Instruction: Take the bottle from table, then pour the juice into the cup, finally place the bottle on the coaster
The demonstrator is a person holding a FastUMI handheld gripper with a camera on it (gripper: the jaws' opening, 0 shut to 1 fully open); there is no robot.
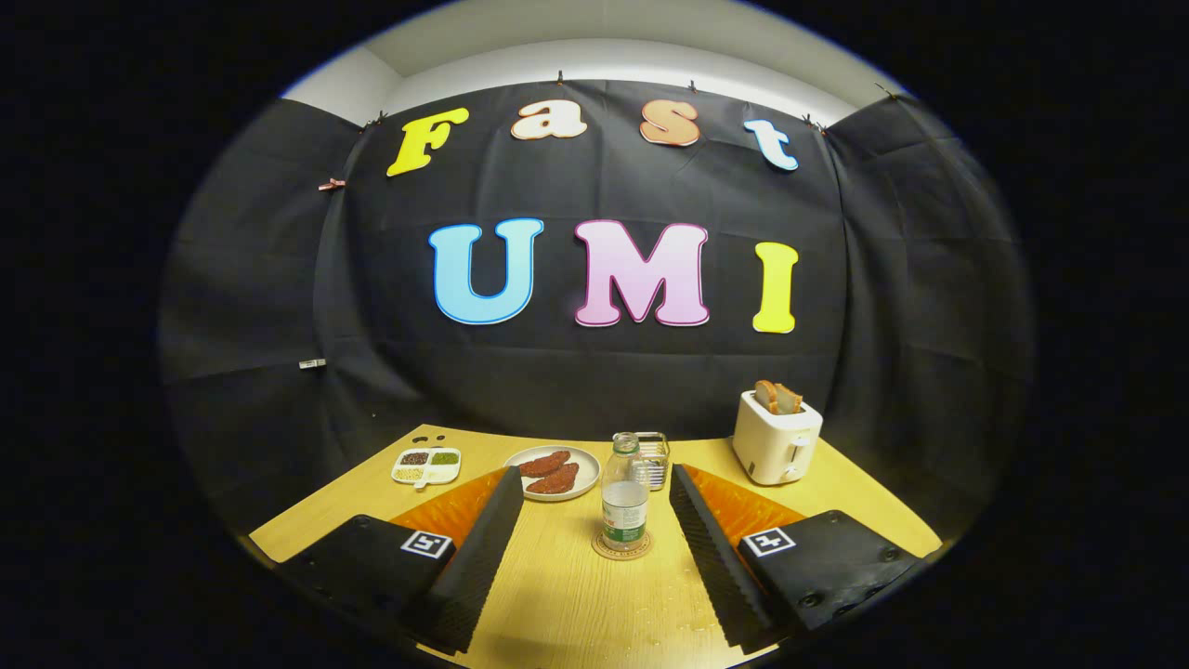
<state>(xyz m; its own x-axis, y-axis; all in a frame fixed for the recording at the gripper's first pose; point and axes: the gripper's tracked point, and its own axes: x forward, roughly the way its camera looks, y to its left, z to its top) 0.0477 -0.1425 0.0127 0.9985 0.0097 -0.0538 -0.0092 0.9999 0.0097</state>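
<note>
Upright bottle (624, 497) on coaster (621, 546), gripper (591, 483) spread.

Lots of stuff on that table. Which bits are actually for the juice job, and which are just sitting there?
Part of the job:
- clear plastic bottle with green label, standing between the open fingers
- round cork coaster under it
- hand-held gripper

Just lying about:
- white toaster with bread slices
- white plate of reddish-brown patties
- white divided tray of beans
- small wire rack

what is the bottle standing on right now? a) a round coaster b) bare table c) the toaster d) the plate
a: the bottle stands upright on the coaster, between the fingers of the open claw, neither finger touching it.
</note>
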